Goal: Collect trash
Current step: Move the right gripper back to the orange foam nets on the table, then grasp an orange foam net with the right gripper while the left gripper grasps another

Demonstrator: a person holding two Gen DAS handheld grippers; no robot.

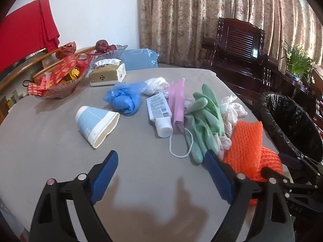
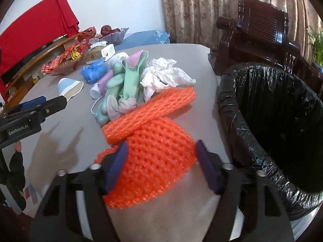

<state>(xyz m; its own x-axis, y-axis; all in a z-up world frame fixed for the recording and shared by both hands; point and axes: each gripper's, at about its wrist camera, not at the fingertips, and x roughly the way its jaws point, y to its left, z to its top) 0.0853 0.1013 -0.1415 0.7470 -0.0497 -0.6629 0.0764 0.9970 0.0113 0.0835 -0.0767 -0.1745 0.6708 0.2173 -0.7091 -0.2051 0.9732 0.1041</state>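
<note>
Between the right gripper's (image 2: 161, 167) spread fingers lies knobbly orange foam netting (image 2: 153, 161).

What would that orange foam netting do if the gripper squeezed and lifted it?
The orange foam net looks airy and open-meshed, so it is probably very light and would likely squash between the right gripper's open fingers. Its folded strip suggests it may flop and unfold when lifted.

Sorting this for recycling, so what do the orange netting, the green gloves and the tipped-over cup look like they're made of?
Orange netting: looks like soft foam mesh, matte, with an open puffy weave. Green gloves: probably rubber or latex, smooth with a slight sheen, fingers limp. Cup: seems to be paper, with a dull blue-and-white printed wall and a plain pale inside.
</note>
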